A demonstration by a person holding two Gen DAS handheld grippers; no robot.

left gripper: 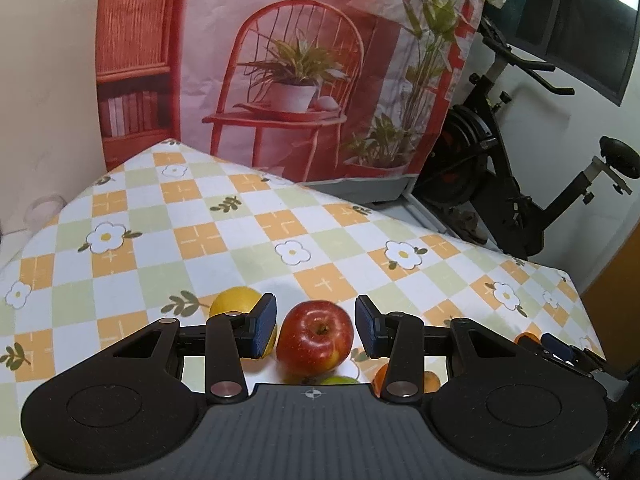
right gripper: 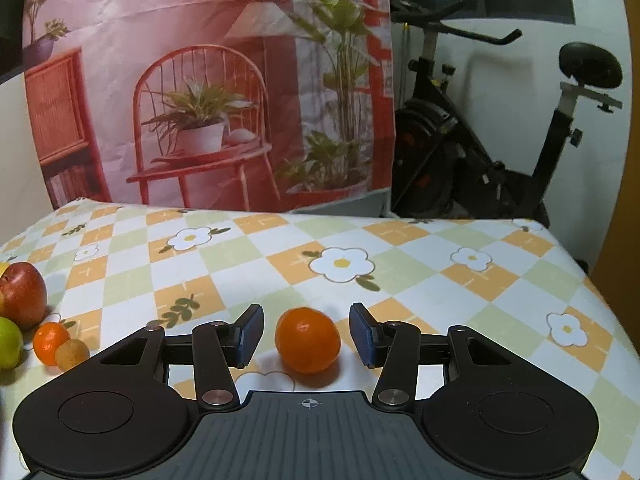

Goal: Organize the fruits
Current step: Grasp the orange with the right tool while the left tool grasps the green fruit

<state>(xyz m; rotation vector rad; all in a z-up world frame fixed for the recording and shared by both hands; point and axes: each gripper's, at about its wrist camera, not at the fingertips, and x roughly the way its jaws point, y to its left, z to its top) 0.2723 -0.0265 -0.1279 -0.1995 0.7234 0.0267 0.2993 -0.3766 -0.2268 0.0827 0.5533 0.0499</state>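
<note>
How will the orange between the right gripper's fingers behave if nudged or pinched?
The orange is round, alone on the flat tablecloth, so probably rolls. Its skin looks glossy; the pads may slip off-centre. Likely firm.

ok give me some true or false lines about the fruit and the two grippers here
1. The left gripper is clamped on the apple. False: the apple sits between its pads with a gap on each side.
2. The right gripper has an orange between its open jaws. True.
3. The orange rests on a plate. False: it sits on the checked tablecloth.
4. A yellow fruit lies just behind the left gripper's left finger. True.
5. In the right wrist view, a green fruit lies near the apple at the left edge. True.
6. The table stands outdoors. False: an exercise bike and a wall are behind it.
</note>
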